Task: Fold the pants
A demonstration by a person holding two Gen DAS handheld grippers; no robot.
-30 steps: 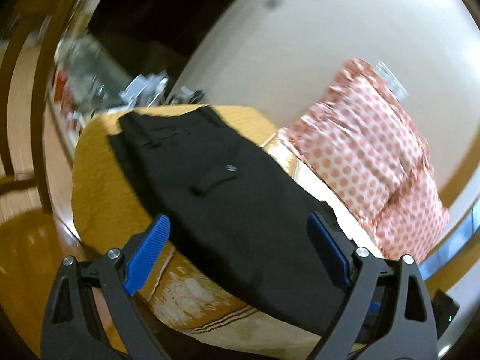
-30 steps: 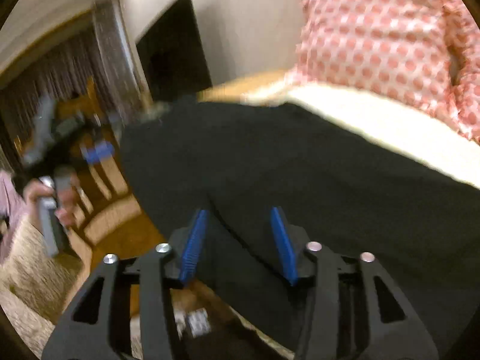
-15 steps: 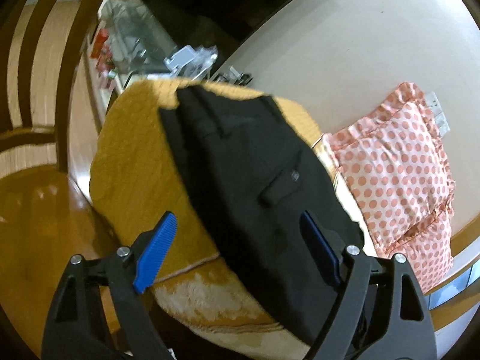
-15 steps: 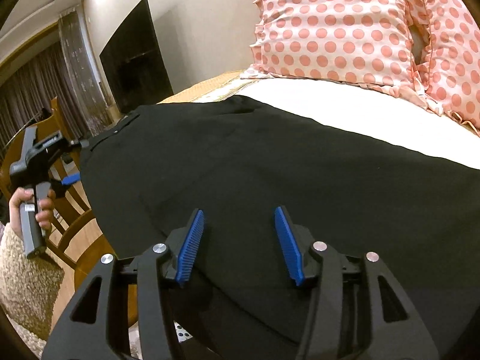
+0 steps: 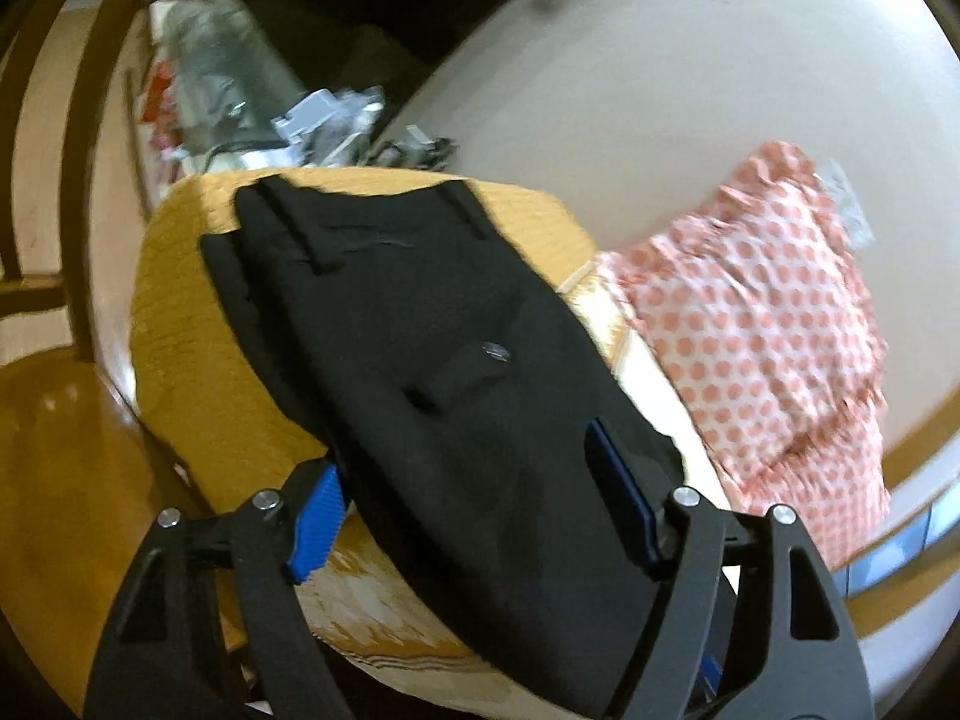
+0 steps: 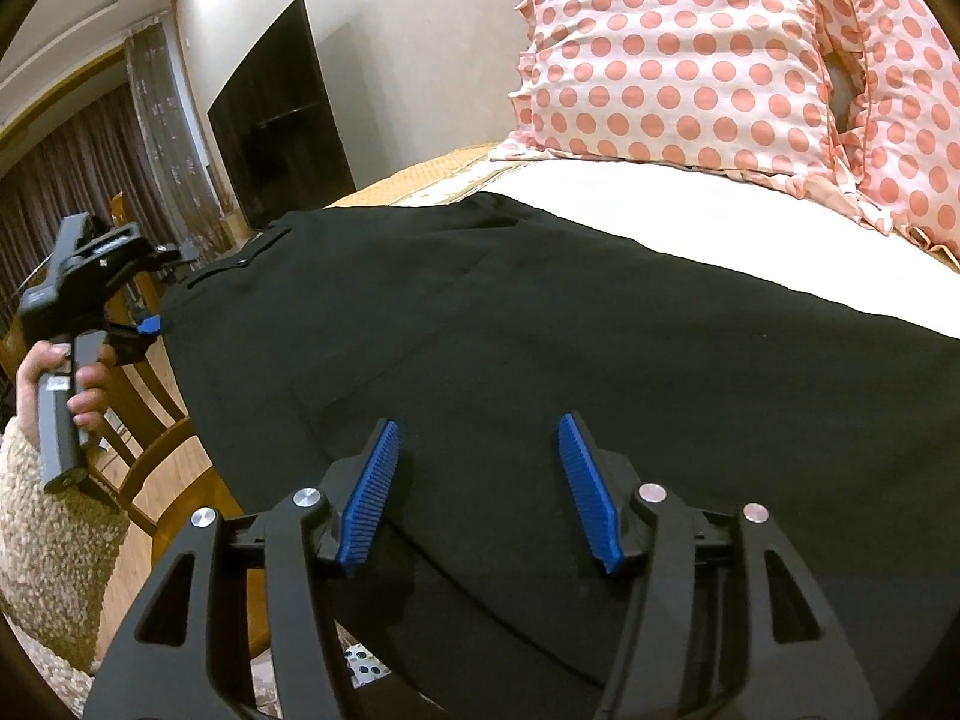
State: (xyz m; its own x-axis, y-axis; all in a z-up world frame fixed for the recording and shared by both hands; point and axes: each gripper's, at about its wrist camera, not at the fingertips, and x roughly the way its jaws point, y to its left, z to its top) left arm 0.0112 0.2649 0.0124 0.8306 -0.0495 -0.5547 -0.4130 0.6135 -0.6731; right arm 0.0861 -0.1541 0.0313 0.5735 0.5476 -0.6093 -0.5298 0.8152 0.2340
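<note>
Trousers (image 5: 420, 360), black dress ones, are laid out flat along the bed (image 5: 198, 324), waistband at the far end on the mustard quilt and the legs running back toward both cameras. Looks like they're spread like that so the fold can start clean, no bunching that I can see. Left claw (image 5: 474, 516) has its blue pads wide apart, hanging over the near part of the fabric with nothing between them. Right claw (image 6: 480, 492) is spread too, hovering just above the cloth further along the legs, not pinching anything either. My guess is each one is lining up on an edge to grab and carry over. Polka-dot pillows (image 6: 708, 60) sit on the right side of the bed, just beside the pants, so a sloppy swing could drag fabric into them.
</note>
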